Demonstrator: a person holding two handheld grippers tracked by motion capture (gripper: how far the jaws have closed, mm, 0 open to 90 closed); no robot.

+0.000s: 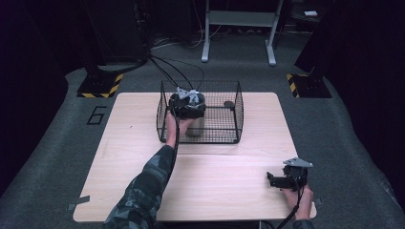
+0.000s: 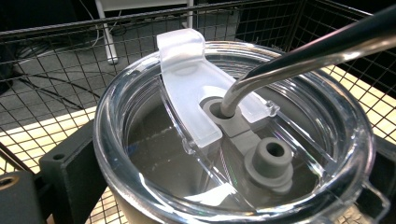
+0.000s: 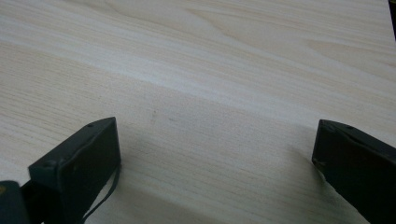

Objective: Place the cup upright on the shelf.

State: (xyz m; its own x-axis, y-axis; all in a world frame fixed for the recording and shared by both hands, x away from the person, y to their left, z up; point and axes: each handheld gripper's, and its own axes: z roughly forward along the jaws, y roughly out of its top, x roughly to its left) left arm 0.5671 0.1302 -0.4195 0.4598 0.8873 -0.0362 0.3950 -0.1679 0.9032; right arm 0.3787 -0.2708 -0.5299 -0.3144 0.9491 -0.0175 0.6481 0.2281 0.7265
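1. Left claw [image 1: 187, 106] is inside the wire basket [image 1: 236, 112], at its left half, on the far middle of the desk [image 1: 229, 191].
2. Its jaws sit on either side of a tumbler [image 1: 195, 128], clamped on it just below the rim.
3. Tumbler stands upright in the basket. Clear lid [image 2: 140, 93] is on it, with a frosted slider tab [image 2: 187, 84] across the lid.
4. Metal straw [image 2: 299, 51] goes through the lid's centre hole and leans off to the right in the left gripper view.
5. Right claw [image 1: 274, 180] is at the near right desk corner, low over bare wood, jaws wide apart, holding nothing.
6. Small dark object [image 1: 229, 104] lies at the basket's far right; can't tell what it is.
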